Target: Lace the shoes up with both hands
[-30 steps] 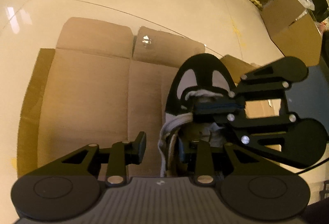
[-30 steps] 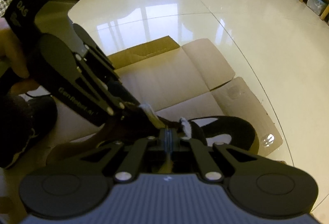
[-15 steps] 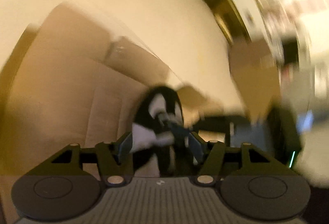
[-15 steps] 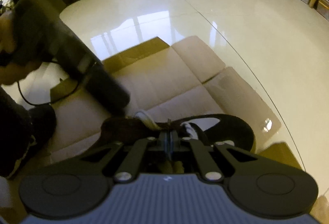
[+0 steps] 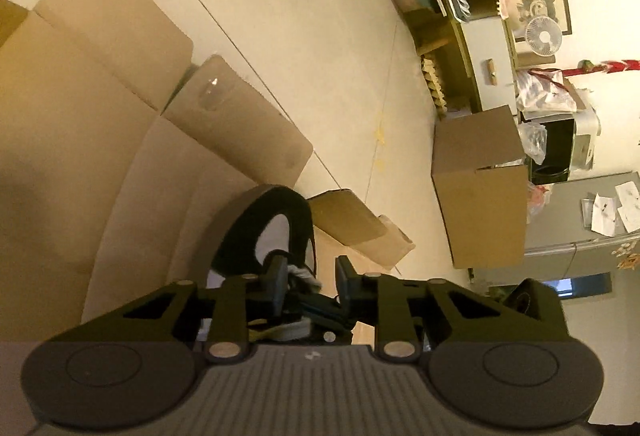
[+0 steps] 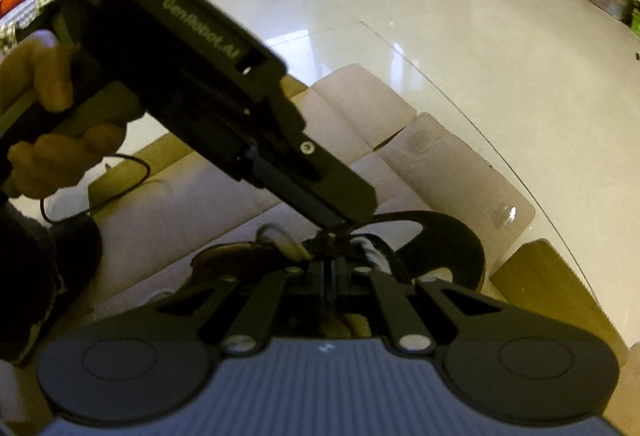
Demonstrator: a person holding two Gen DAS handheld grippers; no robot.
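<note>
A black shoe with white panels (image 5: 260, 232) lies on flattened cardboard (image 5: 80, 140); it also shows in the right wrist view (image 6: 444, 240). My left gripper (image 5: 310, 282) is open, its jaws either side of the white lace (image 5: 300, 270) at the shoe's tongue. In the right wrist view the left gripper (image 6: 328, 192) reaches down from the upper left to the laces. My right gripper (image 6: 330, 272) is shut over the lace area, its pads pressed together; what it pinches is hidden. A white lace loop (image 6: 280, 240) lies left of it.
Flattened cardboard (image 6: 360, 108) lies on a glossy tiled floor (image 6: 460, 36). An upright cardboard box (image 5: 480, 188) stands to the right, with shelves and clutter beyond. The person's hand (image 6: 48, 124) holds the left gripper's handle.
My left gripper swung over the shoe and turned, its jaws narrowing around the lace at the tongue. My right gripper stayed shut at the laces.
</note>
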